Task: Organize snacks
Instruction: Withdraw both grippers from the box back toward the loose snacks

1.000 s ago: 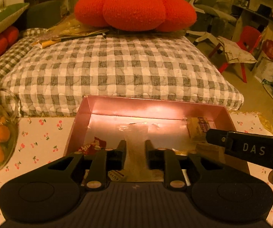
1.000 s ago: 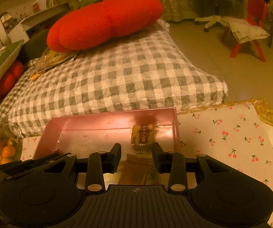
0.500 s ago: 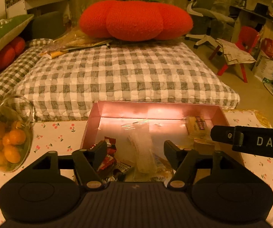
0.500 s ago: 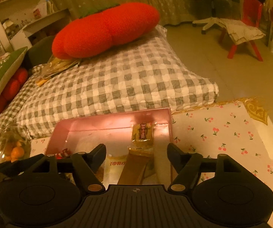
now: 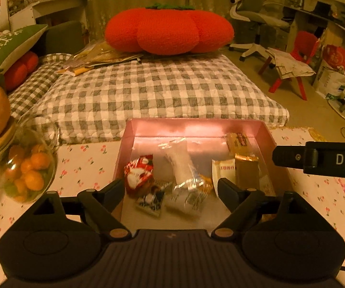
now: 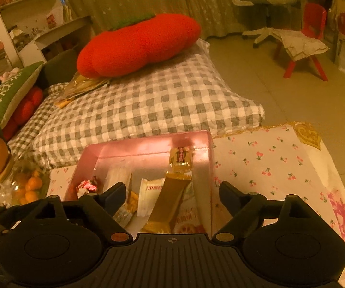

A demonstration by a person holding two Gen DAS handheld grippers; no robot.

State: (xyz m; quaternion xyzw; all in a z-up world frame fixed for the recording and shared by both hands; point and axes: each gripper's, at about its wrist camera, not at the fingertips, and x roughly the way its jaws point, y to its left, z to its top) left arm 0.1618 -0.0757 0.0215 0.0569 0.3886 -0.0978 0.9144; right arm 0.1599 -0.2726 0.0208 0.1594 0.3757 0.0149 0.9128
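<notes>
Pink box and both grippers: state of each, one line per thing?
pink box: lidless, on the cherry-print cloth, holds several snack packets
clear packet: lying loose in the box, not gripped
gold packet: lying in the box, not gripped
left gripper: jaws opening, nothing pressed
right gripper: jaws opening, nothing pressed
glass jar: holds small oranges

Legible: "DAS" in white caps on black right gripper [image 5: 321, 159] body. Snack wrappers [image 5: 223, 168]: print too blurred to read.
</notes>
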